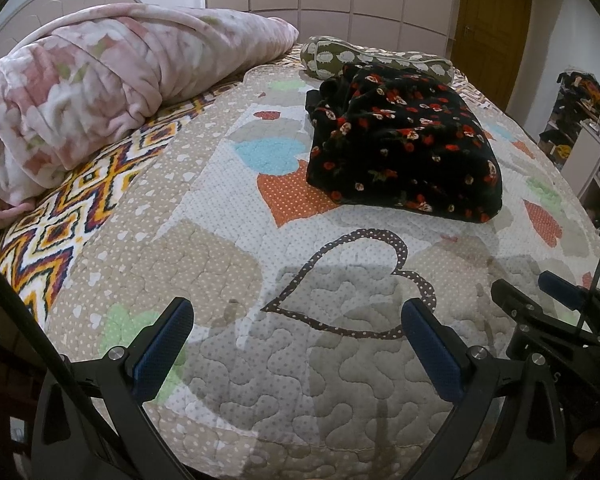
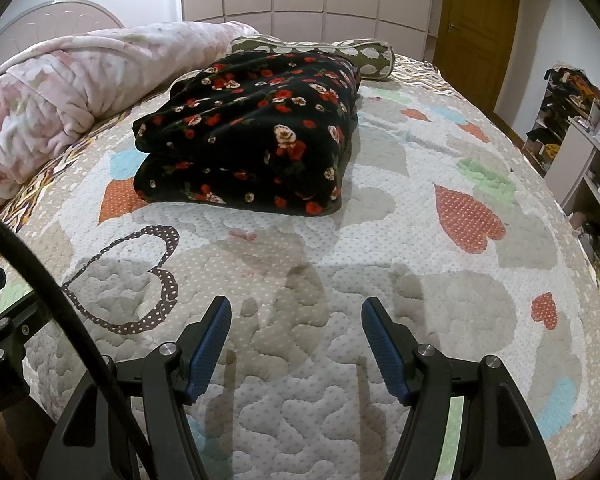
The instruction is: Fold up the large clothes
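No writing can be read clearly in either view; only faint, cut-off letters show on the black body of a tool at the frame edges.

From the left tool (image 1: 298, 312), going left to right: a rolled pink floral blanket (image 1: 100, 92) lies far ahead and to its left, on the bed. Nearer, to the left of the blue pads, the zigzag-patterned cover (image 1: 60, 216) runs along the bed's edge. Straight ahead, just past the fingertips, a dotted brown heart outline (image 1: 400, 248) is stitched into the heart-patterned quilt (image 1: 300, 380). The folded black floral garment (image 1: 404, 140) lies on the quilt ahead and slightly right, well apart from the tool. The left tool's jaws stand wide apart with nothing between them.

From the right tool (image 2: 296, 312): the left tool's black frame (image 2: 0, 340) shows at the far left, the heart outline just left of the fingers. The folded garment (image 2: 252, 132) rests ahead and a little left, well apart, with an olive bolster pillow (image 2: 368, 58) touching its far end. A wooden door (image 2: 476, 28) and cluttered shelves (image 2: 580, 128) stand far right. The right tool's jaws stand open, empty, above bare quilt.
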Tool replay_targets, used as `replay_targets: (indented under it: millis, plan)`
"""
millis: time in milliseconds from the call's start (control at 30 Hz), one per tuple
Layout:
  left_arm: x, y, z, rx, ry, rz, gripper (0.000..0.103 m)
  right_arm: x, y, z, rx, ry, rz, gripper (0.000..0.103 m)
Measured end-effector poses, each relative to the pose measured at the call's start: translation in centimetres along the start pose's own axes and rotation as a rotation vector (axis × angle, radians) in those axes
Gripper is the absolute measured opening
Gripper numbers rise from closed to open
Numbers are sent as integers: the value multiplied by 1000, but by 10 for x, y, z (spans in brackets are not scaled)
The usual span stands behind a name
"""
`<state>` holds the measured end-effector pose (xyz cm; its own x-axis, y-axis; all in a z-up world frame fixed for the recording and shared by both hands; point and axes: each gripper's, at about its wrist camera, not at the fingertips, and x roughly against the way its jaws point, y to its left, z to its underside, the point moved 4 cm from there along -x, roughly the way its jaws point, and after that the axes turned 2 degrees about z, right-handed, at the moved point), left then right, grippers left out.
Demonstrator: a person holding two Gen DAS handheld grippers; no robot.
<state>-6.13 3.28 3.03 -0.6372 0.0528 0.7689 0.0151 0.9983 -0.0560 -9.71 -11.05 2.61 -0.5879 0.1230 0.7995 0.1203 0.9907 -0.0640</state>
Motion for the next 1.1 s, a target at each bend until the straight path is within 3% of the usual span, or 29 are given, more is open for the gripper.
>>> replay_targets:
  millis: [1100]
  plan:
    - [-4,-1,2,-5,11,2,103,1,-4,2,-10,-4,3,73]
